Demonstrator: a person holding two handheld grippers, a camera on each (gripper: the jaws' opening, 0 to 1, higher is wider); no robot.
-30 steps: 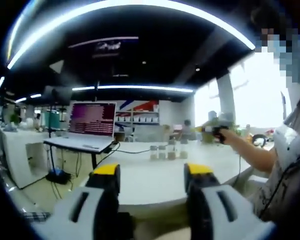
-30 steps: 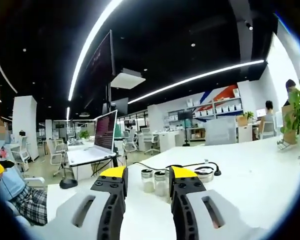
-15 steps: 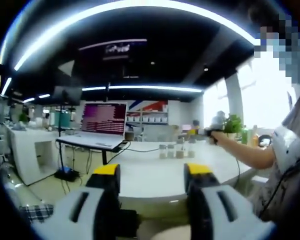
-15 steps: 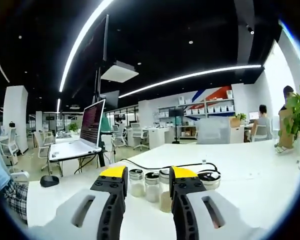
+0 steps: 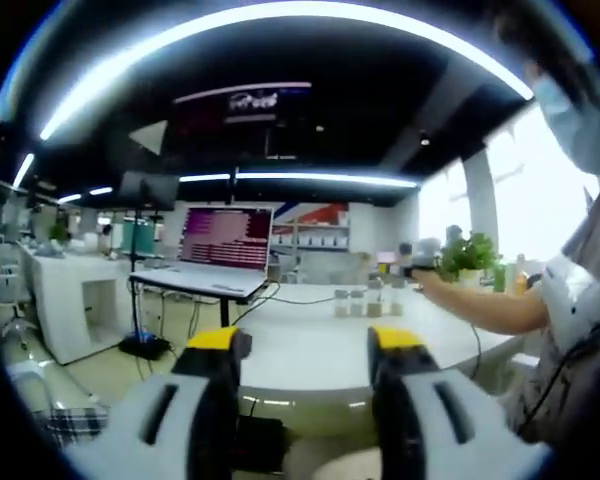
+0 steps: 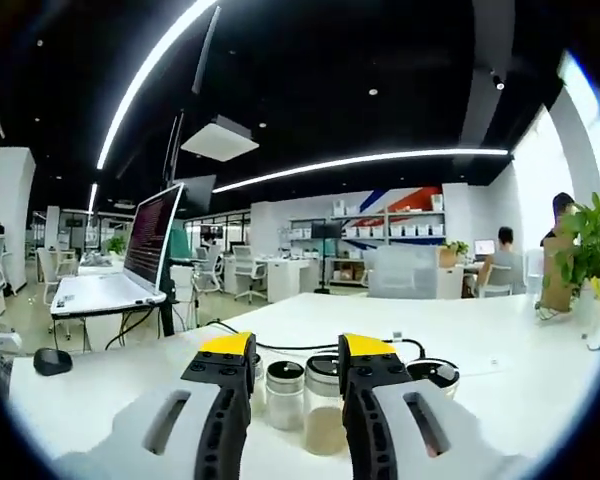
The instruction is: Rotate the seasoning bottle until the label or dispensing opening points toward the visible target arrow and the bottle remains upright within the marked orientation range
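Note:
Several small glass seasoning bottles [image 6: 323, 408] with silver lids stand in a tight row on the white table [image 6: 500, 400], holding pale powder. My right gripper [image 6: 298, 352] is open just short of them, and its yellow-tipped jaws frame the middle bottles. One bottle [image 6: 257, 374] is partly hidden behind the left jaw. In the left gripper view the same bottles [image 5: 365, 301] look tiny, far across the table [image 5: 310, 350]. A person's outstretched arm holds the right gripper [image 5: 417, 262] beside them. My left gripper [image 5: 306, 345] is open and holds nothing, near the table's front edge.
A black cable [image 6: 280, 346] runs behind the bottles to a round dark-topped object [image 6: 432, 374]. An open laptop [image 6: 145, 250] and a mouse [image 6: 52, 360] lie at the left. A potted plant [image 6: 583, 250] stands at the right edge. A person's torso [image 5: 570, 330] is on the right.
The right gripper has closed in on the bottles, which now look larger and sit between its jaws. The left view has swung slightly, so the laptop and bottles sit further right.

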